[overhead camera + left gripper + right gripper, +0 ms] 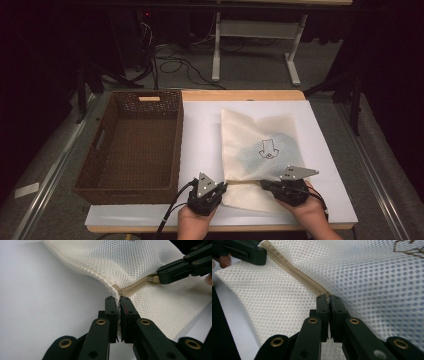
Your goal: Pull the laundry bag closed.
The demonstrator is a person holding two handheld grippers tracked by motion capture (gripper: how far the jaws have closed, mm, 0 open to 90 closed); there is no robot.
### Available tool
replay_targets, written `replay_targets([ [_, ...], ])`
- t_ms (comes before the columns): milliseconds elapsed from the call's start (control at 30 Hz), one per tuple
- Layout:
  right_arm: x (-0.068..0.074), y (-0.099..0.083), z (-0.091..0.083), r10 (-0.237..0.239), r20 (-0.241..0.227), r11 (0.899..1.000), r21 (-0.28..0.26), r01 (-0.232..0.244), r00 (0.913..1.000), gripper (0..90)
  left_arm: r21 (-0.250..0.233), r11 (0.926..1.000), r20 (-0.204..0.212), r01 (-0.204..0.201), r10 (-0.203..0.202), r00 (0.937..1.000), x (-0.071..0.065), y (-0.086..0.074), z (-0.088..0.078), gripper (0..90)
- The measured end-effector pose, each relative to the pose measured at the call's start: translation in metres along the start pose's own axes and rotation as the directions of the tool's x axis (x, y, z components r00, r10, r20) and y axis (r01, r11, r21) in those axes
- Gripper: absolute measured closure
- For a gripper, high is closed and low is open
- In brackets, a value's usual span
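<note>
Cream mesh makes up the zippered laundry bag (260, 155), which is lying flat on the white table sheet (200, 130), right of centre, with a blue garment and a small dark print showing faintly through its weave. Running across its near part is a tan zipper (135, 287). The left gripper (215, 192) is clenching the bag's left edge right at the zipper's end; in the left gripper view its jaws are pinching the mesh seam (115, 293) with no gap between them. The right gripper (264, 184) is clamping the zipper's slider or pull; in the right gripper view its jaws are meeting on the tan tape (327, 295), and I cannot tell the pull from the slider there. Both hands are coming in from the near edge of the table.

Judging from this, the step in hand is working the zipper, with the left gripper anchoring the bag and the right one drawing the slider along; whether it is opening or closing I cannot tell. The next move is calling for a steady pull along the zipper's line to the right, with the left grip holding firm so the mesh is not bunching.

Left of the bag, a brown wicker basket (107, 187) is standing empty, well apart from both grippers.
</note>
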State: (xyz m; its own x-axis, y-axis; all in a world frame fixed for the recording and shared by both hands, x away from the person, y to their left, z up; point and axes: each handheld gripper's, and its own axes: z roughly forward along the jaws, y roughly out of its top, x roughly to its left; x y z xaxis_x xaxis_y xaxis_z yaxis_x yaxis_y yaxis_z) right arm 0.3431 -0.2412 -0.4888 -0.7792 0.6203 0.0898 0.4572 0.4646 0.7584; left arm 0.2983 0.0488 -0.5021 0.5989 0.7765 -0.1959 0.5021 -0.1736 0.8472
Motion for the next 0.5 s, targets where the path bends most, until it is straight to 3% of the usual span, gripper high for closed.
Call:
replay_targets([
  [233, -0.011, -0.009, -0.015, 0.026, 0.013, 1.0, -0.015, -0.026, 0.9996, 88.1, 0.007, 1.0, 0.012, 0.004, -0.004, 0.9999, 0.0, -0.001, 0.001, 85.5],
  [500, -0.02, -0.017, -0.031, 0.036, 0.04, 0.999, -0.023, -0.035, 0.9986, 87.9, 0.012, 0.9997, 0.003, -0.023, 0.023, 0.9997, -0.001, 0.0, 0.002, 85.6],
])
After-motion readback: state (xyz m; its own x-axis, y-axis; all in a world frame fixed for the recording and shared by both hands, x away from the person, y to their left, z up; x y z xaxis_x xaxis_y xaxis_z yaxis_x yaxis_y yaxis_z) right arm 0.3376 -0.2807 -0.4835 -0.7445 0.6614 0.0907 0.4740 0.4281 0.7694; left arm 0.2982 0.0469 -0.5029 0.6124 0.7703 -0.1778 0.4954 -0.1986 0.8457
